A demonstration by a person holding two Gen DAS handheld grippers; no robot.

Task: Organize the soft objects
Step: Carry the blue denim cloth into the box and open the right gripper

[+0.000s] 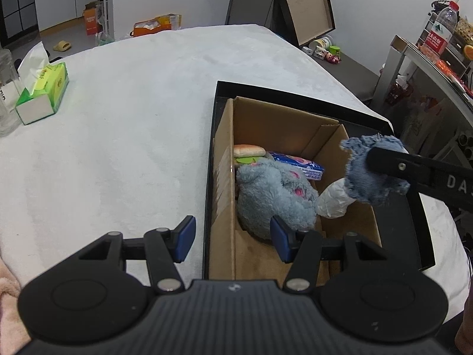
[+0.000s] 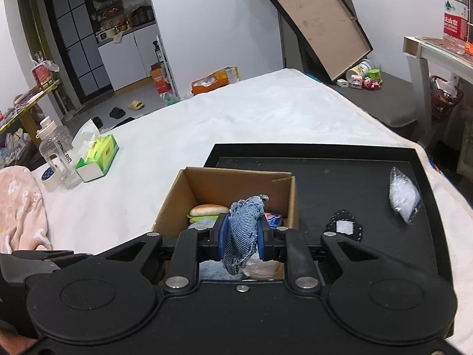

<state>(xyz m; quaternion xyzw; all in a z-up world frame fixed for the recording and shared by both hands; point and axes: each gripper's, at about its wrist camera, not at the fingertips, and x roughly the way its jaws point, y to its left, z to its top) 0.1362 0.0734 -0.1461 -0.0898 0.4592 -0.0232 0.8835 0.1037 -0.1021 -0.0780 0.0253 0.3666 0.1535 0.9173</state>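
An open cardboard box (image 1: 224,177) stands in a black tray (image 1: 414,236) on a white cover. In it lie a grey plush toy (image 1: 272,195), a toy burger (image 1: 248,151), a blue tissue pack (image 1: 298,164) and a crumpled white wrap (image 1: 334,198). My left gripper (image 1: 233,239) is open; its blue pads stand on either side of the box's left wall, clear of it. Over the box's right side, my right gripper (image 1: 375,162) is shut on a frayed denim scrap (image 1: 360,183). In the right wrist view the denim scrap (image 2: 242,230) sits pinched in that gripper (image 2: 241,236) above the box (image 2: 171,204).
On the tray (image 2: 325,177) lie a clear bag of white filling (image 2: 403,195) and a black lace patch (image 2: 344,227). A green tissue box (image 2: 97,156), a clear bottle (image 2: 57,153), a tape roll (image 2: 48,177) and a pink blanket (image 2: 20,207) are at the left.
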